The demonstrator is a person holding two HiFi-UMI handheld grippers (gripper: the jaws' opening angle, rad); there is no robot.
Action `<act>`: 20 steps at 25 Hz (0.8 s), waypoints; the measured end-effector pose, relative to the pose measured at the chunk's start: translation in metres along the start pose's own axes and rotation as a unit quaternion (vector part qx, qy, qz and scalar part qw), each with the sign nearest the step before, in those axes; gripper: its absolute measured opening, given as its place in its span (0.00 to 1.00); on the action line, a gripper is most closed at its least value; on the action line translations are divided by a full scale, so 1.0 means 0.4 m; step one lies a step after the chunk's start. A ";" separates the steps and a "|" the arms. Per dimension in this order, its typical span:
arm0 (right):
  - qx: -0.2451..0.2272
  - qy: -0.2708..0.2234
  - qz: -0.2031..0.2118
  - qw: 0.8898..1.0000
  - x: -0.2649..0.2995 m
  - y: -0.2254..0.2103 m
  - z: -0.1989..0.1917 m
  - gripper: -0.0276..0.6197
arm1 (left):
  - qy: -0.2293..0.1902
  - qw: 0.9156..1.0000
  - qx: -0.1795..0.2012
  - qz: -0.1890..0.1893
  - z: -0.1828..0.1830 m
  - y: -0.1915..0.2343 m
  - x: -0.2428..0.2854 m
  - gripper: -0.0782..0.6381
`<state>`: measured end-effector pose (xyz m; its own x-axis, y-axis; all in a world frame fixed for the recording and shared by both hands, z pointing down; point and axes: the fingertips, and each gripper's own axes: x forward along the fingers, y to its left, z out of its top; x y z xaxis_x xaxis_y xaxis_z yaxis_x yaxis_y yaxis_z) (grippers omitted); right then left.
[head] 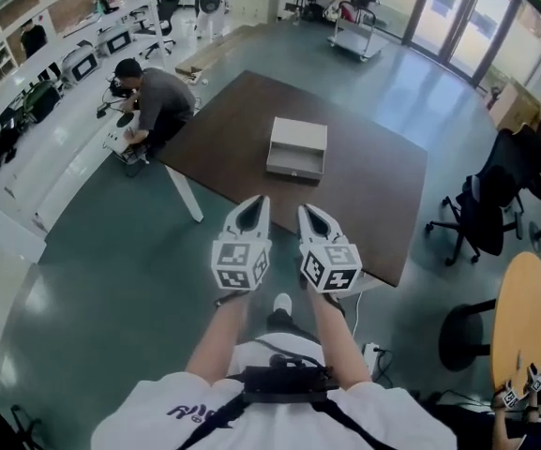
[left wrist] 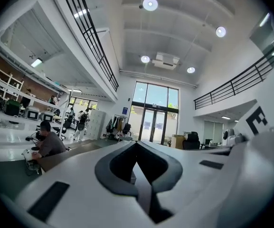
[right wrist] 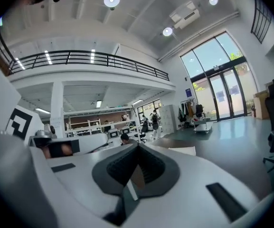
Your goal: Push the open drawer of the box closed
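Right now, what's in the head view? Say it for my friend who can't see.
The left gripper and right gripper, both shut, are held side by side, pointing toward a dark table with a pale box on it, its drawer pulled out toward them. A person sits by its left corner.

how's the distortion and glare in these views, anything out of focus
head view: wide-angle bend at the edges, pale window sheen on the floor, box sharp; left gripper view: heavy fisheye, dark corners, ceiling light flares, left hand-held gripper soft up close; right gripper view: same fisheye, glass doors very bright.
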<state>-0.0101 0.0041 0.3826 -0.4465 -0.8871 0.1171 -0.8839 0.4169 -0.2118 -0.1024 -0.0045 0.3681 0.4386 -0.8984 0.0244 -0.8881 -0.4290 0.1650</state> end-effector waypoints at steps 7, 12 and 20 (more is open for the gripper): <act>-0.024 -0.063 -0.015 0.998 0.219 -0.207 0.181 0.05 | -0.035 0.998 0.045 0.016 0.099 0.025 0.308 0.12; -0.027 -0.073 -0.013 0.997 0.326 -0.335 0.222 0.05 | -0.042 0.997 0.067 -0.001 0.108 0.017 0.469 0.12; -0.036 -0.072 -0.046 0.996 0.428 -0.504 0.199 0.05 | -0.034 0.998 0.057 0.018 0.031 0.057 0.632 0.12</act>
<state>0.1029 -0.2478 0.3680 -0.3428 -0.9394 -0.0080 -0.9304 0.3407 -0.1351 -0.0136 -0.2425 0.3660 0.3984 -0.9164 -0.0389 -0.9150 -0.4001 0.0525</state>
